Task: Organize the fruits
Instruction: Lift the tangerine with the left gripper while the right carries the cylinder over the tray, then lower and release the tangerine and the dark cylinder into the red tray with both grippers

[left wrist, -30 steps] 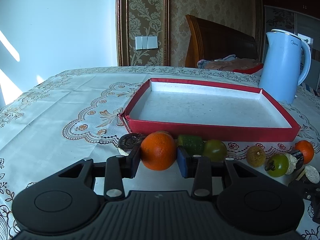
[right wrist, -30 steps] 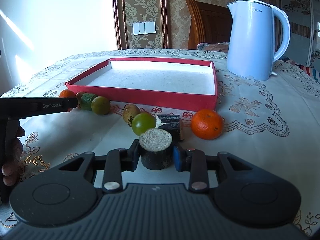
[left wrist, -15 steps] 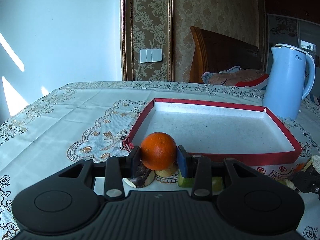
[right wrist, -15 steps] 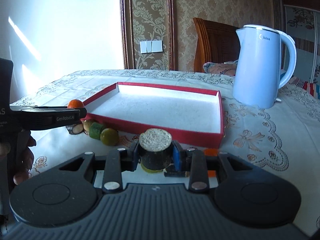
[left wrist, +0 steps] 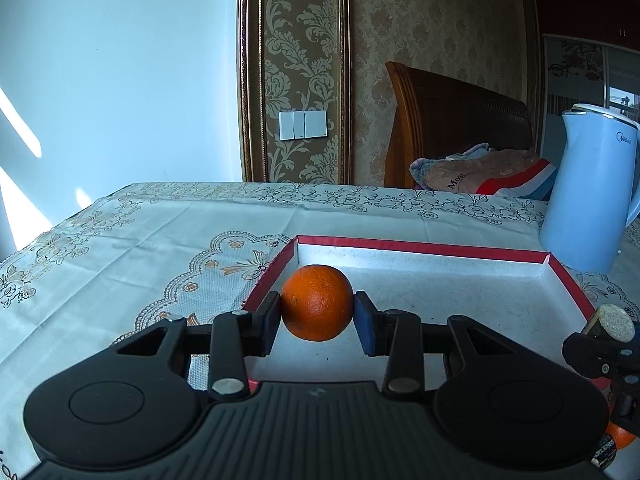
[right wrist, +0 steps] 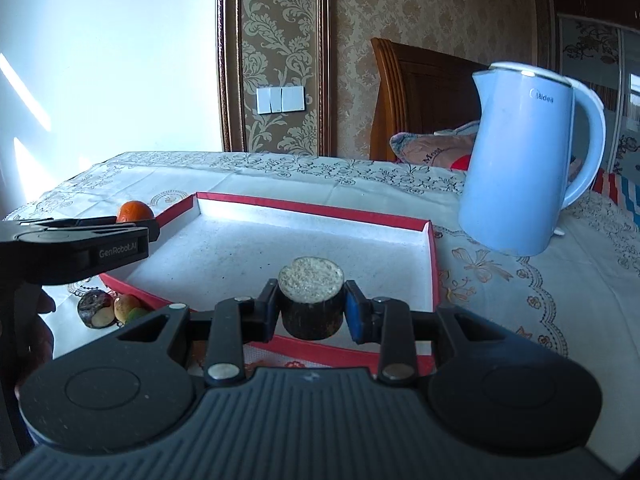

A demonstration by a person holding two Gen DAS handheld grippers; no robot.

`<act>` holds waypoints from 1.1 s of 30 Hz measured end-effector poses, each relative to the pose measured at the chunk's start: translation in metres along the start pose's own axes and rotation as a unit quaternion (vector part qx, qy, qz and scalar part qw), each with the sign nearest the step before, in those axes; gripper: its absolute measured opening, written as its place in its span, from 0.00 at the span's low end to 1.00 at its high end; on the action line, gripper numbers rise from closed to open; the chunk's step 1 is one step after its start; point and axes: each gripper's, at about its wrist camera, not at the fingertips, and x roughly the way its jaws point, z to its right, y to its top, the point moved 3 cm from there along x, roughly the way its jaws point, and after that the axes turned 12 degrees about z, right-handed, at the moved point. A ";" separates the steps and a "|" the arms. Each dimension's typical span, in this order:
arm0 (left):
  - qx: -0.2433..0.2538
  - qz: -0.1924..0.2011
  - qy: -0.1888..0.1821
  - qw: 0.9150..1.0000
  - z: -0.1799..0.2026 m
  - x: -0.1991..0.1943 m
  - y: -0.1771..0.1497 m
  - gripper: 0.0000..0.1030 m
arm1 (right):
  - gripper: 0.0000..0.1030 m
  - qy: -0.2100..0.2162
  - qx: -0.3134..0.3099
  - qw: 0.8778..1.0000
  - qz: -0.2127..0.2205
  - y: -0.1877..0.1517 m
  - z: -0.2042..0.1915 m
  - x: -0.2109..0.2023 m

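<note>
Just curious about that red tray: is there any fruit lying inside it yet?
No, the red tray shows only its bare white floor; the orange is clamped above it.

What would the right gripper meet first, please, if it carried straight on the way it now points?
Probably the far wall of the red tray, past its bare white floor; the right gripper looks raised, so it might clear it.

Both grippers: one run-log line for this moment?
left gripper: shut on orange | right gripper: shut on dark cylinder piece | both above red tray | tray holds nothing yet

damask wallpaper [left wrist: 432, 40], wooden headboard [left wrist: 452, 120], sunlit white wall [left wrist: 120, 72]
</note>
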 end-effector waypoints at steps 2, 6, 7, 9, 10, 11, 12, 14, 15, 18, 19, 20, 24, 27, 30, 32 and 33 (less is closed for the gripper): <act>-0.001 -0.006 -0.001 1.000 0.001 0.004 -0.003 0.37 | 0.31 0.000 0.010 1.000 -0.014 -0.002 0.004 0.013; 0.006 -0.010 0.000 1.000 0.004 0.008 -0.006 0.37 | 0.31 -0.009 0.015 0.999 -0.034 -0.009 0.008 0.035; 0.009 -0.011 0.000 1.000 0.005 0.010 -0.007 0.37 | 0.31 -0.012 0.013 0.999 -0.039 -0.012 0.009 0.039; 0.010 -0.014 -0.004 1.000 0.006 0.012 -0.009 0.37 | 0.31 -0.015 0.016 0.999 -0.047 -0.017 0.010 0.045; 0.011 -0.016 -0.004 1.000 0.006 0.014 -0.010 0.37 | 0.31 -0.015 0.019 0.999 -0.049 -0.020 0.011 0.047; 0.011 -0.019 -0.004 1.000 0.006 0.016 -0.011 0.37 | 0.31 -0.015 0.022 0.998 -0.052 -0.022 0.012 0.049; 0.011 -0.021 -0.006 1.000 0.006 0.017 -0.012 0.37 | 0.31 -0.015 0.024 0.998 -0.052 -0.023 0.013 0.049; 0.012 -0.025 -0.008 1.000 0.007 0.020 -0.014 0.37 | 0.31 -0.015 0.024 0.998 -0.050 -0.024 0.014 0.050; 0.012 -0.029 -0.010 0.999 0.008 0.022 -0.015 0.37 | 0.31 -0.015 0.024 0.998 -0.050 -0.024 0.013 0.050; 0.014 -0.041 -0.016 0.999 0.010 0.027 -0.020 0.37 | 0.31 -0.013 0.026 0.998 -0.054 -0.026 0.014 0.052; 0.015 -0.044 -0.016 0.999 0.010 0.028 -0.021 0.37 | 0.31 -0.014 0.027 0.998 -0.055 -0.027 0.014 0.052; 0.017 -0.047 -0.016 0.999 0.011 0.029 -0.022 0.37 | 0.31 -0.015 0.028 0.998 -0.056 -0.028 0.015 0.053; 0.021 -0.053 -0.013 0.998 0.012 0.032 -0.026 0.38 | 0.31 -0.019 0.024 0.998 -0.062 -0.030 0.014 0.058; 0.019 -0.063 -0.014 0.998 0.011 0.035 -0.028 0.38 | 0.31 -0.022 0.023 0.998 -0.061 -0.031 0.014 0.059; 0.026 -0.066 -0.013 0.997 0.011 0.036 -0.031 0.39 | 0.31 -0.032 0.015 0.998 -0.061 -0.034 0.014 0.061; 0.028 -0.065 -0.013 0.997 0.012 0.035 -0.031 0.38 | 0.31 -0.033 0.017 0.998 -0.059 -0.034 0.015 0.062; 0.031 -0.064 -0.014 0.997 0.013 0.035 -0.031 0.39 | 0.31 -0.033 0.016 0.998 -0.058 -0.034 0.014 0.062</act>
